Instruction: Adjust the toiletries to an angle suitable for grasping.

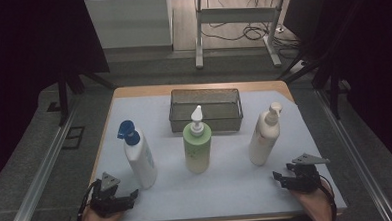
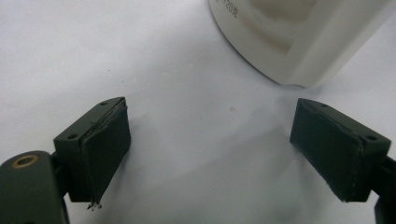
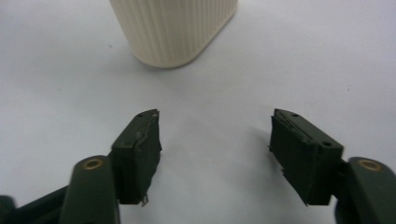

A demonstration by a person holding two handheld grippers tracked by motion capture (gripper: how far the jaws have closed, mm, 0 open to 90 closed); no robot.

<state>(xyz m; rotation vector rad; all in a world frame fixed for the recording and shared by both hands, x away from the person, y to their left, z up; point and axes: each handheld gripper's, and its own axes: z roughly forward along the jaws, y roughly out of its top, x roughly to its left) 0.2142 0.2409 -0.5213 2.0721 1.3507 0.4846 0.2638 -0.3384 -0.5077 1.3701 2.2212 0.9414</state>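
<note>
Both tongs are open w/ nothing between: left tongs (image 1: 131,196) near the blue-pump bottle (image 1: 138,155), right tongs (image 1: 281,179) near the cream bottle (image 1: 264,135) on the counter (image 1: 227,184). Risk: the tall bottles may tip over if nudged off-centre.

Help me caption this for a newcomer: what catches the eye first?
Three pump bottles stand in a row on the white table: a blue-capped bottle at left, a green bottle in the middle, a cream bottle at right. Behind them sits a dark mesh basket. At the near edge, the left gripper and right gripper rest open.
</note>
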